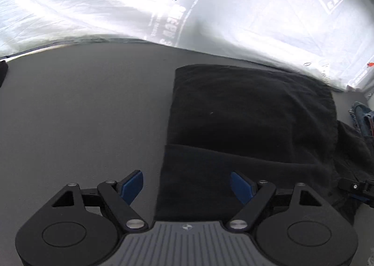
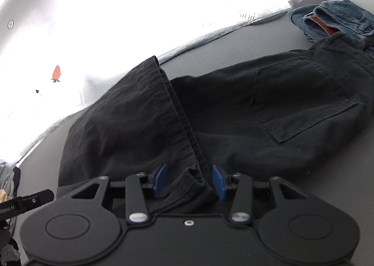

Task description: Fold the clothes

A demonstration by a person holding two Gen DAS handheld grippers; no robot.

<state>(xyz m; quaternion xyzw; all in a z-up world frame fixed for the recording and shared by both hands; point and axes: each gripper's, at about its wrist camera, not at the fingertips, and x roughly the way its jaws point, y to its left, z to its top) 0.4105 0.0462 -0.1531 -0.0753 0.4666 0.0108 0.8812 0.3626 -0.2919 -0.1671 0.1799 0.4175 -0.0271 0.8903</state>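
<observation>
Black trousers (image 2: 233, 114) lie on the grey table (image 2: 245, 39), one leg folded back over the seat so its stitched hem (image 2: 174, 114) runs toward me. A back pocket (image 2: 301, 104) faces up. My right gripper (image 2: 189, 181) is open, its blue pads (image 2: 160, 180) on either side of the hem's near end, with cloth lying loosely between them. In the left wrist view the trousers (image 1: 245, 125) form a dark folded block. My left gripper (image 1: 187, 186) is open over their left edge, holding nothing. The right gripper (image 1: 355, 188) shows at the far right.
Blue jeans (image 2: 332, 20) lie crumpled at the table's far right corner. A white printed sheet (image 1: 210, 20) with carrot pictures borders the table's back. Bare grey table (image 1: 81, 114) stretches left of the trousers. More clothes (image 2: 7, 184) are piled at the left edge.
</observation>
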